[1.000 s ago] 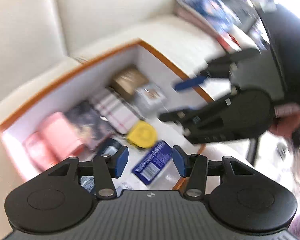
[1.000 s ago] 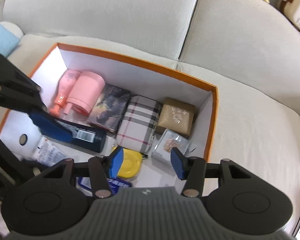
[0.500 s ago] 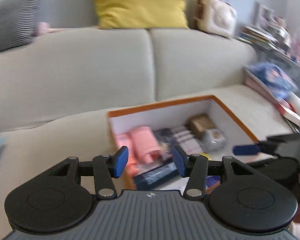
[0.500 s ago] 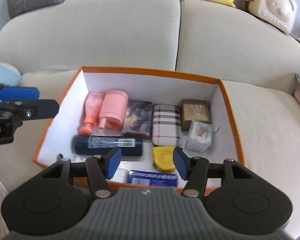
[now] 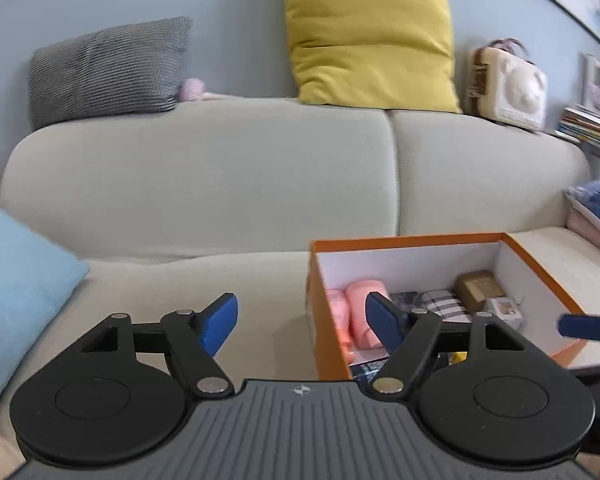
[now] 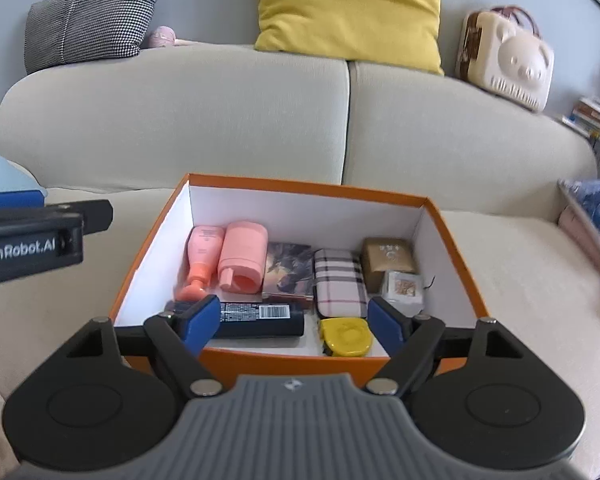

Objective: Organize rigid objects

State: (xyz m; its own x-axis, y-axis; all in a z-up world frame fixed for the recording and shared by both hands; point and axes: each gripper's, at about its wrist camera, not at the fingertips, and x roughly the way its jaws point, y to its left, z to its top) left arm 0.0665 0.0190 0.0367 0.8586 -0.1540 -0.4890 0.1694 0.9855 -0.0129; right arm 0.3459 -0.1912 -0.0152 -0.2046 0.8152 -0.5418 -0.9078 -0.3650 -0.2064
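An orange box with white inner walls sits on the sofa seat; it also shows in the left wrist view. Inside lie a pink bottle, a pink tub, a dark picture box, a plaid case, a brown box, a small clear box, a dark blue bottle and a yellow case. My right gripper is open and empty at the box's near wall. My left gripper is open and empty, left of the box.
The beige sofa carries a yellow cushion, a houndstooth cushion and a cream bear-faced case. A light blue cushion lies at the left. Books and magazines are stacked at the right.
Both grippers have pulled back and up out of the box, empty. The left one swung away to the left of the box. The dark blue bottle now lies in the box.
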